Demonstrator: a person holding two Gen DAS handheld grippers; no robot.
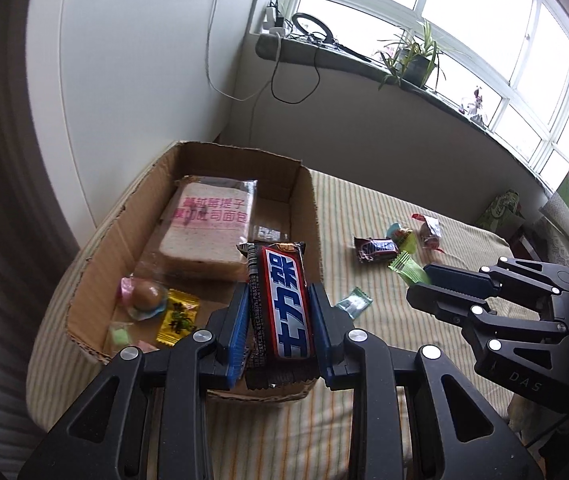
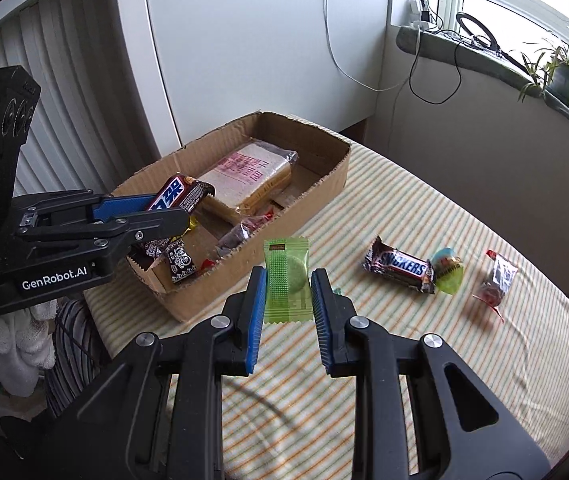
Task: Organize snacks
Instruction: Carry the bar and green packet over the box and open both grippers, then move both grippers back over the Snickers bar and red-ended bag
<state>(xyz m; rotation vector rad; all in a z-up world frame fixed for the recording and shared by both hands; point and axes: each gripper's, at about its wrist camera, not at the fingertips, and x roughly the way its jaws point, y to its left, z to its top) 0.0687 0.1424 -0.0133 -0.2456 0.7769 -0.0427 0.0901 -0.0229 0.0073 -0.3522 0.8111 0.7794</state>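
My left gripper (image 1: 278, 296) is shut on a Snickers bar with Chinese lettering (image 1: 286, 308), held lengthwise above the near right corner of the cardboard box (image 1: 310, 204). In the right wrist view that left gripper (image 2: 180, 210) hangs over the box (image 2: 326, 184) with the bar (image 2: 176, 196) tilted up. The box holds a wrapped bread slice (image 1: 208, 224) and several small candies (image 1: 146, 300). My right gripper (image 2: 288, 280) is shut on a flat green packet (image 2: 287, 276), just right of the box. A small Snickers (image 2: 400, 270), a jelly cup (image 2: 449, 270) and a red-and-silver candy (image 2: 496, 280) lie on the striped tablecloth.
A small teal candy (image 1: 353, 302) lies on the cloth beside the box's right wall. The table's far right edge (image 2: 564, 292) curves close to the wall. A windowsill with potted plants (image 1: 412, 60) and cables (image 1: 296, 64) runs behind. Vertical blinds (image 2: 64, 92) stand to the left.
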